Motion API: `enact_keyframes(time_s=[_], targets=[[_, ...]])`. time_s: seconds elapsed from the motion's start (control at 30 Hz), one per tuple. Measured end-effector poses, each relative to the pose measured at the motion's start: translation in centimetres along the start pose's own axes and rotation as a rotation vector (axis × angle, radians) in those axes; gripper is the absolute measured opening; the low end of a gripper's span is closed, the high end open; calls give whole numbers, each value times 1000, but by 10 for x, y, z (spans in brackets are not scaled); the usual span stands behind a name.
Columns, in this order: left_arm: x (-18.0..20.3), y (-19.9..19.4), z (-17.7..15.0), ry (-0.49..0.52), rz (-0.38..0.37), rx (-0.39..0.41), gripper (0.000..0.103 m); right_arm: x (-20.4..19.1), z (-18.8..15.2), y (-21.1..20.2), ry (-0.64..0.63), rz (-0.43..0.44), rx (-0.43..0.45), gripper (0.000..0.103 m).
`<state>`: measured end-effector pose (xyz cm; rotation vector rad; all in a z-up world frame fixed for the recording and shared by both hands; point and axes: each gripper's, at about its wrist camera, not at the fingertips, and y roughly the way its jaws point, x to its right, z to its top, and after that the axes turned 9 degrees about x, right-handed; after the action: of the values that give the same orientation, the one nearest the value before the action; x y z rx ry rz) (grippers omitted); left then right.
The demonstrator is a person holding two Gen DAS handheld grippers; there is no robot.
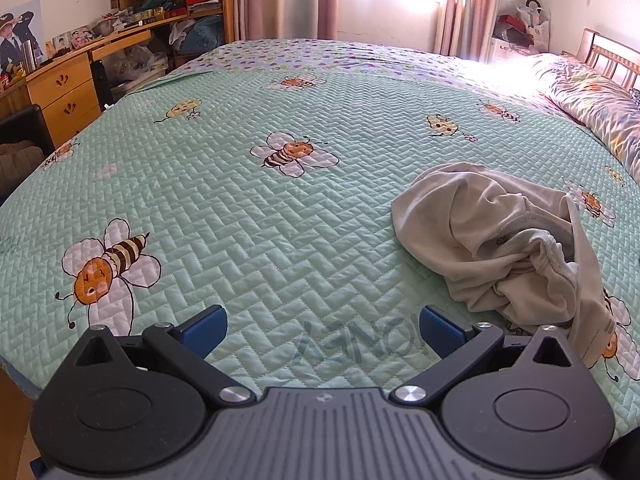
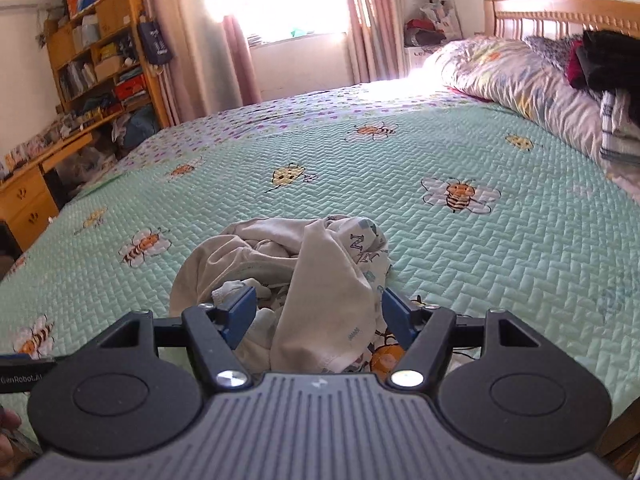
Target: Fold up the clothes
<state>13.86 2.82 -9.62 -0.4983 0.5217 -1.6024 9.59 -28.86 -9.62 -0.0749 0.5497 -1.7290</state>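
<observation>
Both blue-padded tongs stand released: the left tongs (image 1: 323,330) over bare quilt with the crumpled beige garment (image 1: 504,236) lying to their right, the right tongs (image 2: 318,320) straddling its limp folds on the mint herringbone-stitched bedspread (image 2: 500,264).

The garment (image 1: 500,236) is soft, matt, creased beige cloth. The bedspread (image 1: 248,216) is quilted mint fabric with stitched ridges. The desk (image 1: 64,84) is glossy wood. Left gripper (image 1: 323,330): matt black plastic, ribbed blue pads (image 1: 206,330), shiny metal screws.
</observation>
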Motion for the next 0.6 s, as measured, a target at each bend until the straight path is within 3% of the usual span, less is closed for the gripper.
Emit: enact_keyframes(time_s=[0.23,0.4,0.5,0.57,0.6], targets=[[0,7,-6,-5,-4,-15,102,66,-6,38,310,99,-67,71],[0,12,-9,-6,0,-31,102,91,-25,80,498,183,-160,70],[0,15,-10,-6,3,-40,102,91,-39,94,581,201,-217,55],[0,17,-12,-7,4,-47,102,85,-43,94,582,206,-213,32],[0,18,-12,-7,5,-50,102,82,-43,93,570,208,-205,26]])
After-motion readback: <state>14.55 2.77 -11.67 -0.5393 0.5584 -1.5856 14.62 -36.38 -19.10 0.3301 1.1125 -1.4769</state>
